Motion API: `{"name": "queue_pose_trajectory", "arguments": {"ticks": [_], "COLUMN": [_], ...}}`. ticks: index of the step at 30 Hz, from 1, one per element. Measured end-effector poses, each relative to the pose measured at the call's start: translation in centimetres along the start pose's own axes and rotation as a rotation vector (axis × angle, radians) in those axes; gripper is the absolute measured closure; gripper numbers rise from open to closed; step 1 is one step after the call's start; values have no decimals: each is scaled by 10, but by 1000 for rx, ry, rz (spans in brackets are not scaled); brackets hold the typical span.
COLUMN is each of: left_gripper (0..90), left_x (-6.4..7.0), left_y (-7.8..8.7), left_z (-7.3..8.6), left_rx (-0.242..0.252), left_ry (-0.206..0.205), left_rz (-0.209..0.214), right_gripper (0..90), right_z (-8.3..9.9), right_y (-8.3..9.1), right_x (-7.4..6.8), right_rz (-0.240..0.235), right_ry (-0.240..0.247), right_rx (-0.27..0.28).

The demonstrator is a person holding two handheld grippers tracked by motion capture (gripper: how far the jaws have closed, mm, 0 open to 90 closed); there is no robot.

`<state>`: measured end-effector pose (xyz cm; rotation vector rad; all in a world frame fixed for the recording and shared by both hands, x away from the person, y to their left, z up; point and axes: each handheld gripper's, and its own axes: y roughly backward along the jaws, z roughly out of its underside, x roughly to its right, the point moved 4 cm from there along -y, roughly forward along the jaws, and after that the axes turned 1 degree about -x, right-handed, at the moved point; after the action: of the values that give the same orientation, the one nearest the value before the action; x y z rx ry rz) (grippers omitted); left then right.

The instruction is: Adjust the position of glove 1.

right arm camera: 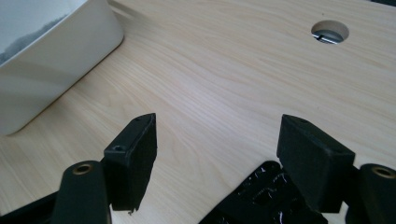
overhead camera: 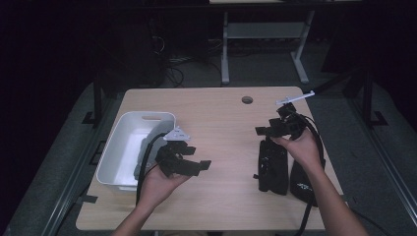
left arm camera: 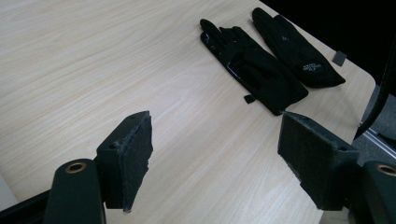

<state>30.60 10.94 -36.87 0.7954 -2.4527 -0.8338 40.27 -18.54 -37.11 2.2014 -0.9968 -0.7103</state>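
While the left tongs (overhead camera: 189,164) stand released near the white plastic bin (overhead camera: 114,147), the right tongs (overhead camera: 275,129), also released, hover over two black fabric gloves (overhead camera: 274,164); a shallow pinch could slip off the fabric.

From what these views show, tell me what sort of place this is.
Probably a lab or workshop recording station, not a home: a plain wooden desk with a cable hole, another metal-legged bench behind it with loose cables on the floor, and a staged setup of two black gloves and a white bin.
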Motion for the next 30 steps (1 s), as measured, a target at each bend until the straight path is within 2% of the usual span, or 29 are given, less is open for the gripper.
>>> {"name": "queue_pose_trajectory", "arguments": {"ticks": [11,12,23,25,26,30], "left_gripper": [258,258,254,254,254,253], "left_x": [9,10,16,17,17,20], "left_y": [-9,-10,-22,-24,-25,-30], "left_z": [9,10,22,24,25,28], "left_rx": [2,-5,-2,-2,-4,2], "left_ry": [-32,-46,-58,-62,-77,-74], "left_rz": [-1,-6,-5,-5,-6,-5], "right_gripper": [284,284,285,289,290,293], "right_z": [31,34,65,73,80,93], "right_y": [8,8,14,16,17,19], "right_x": [15,17,32,35,39,45], "right_rz": [13,13,44,47,57,72], "right_ry": [-31,-38,-52,-56,-57,-66], "right_rx": [-7,-6,-30,-36,-42,-56]}}
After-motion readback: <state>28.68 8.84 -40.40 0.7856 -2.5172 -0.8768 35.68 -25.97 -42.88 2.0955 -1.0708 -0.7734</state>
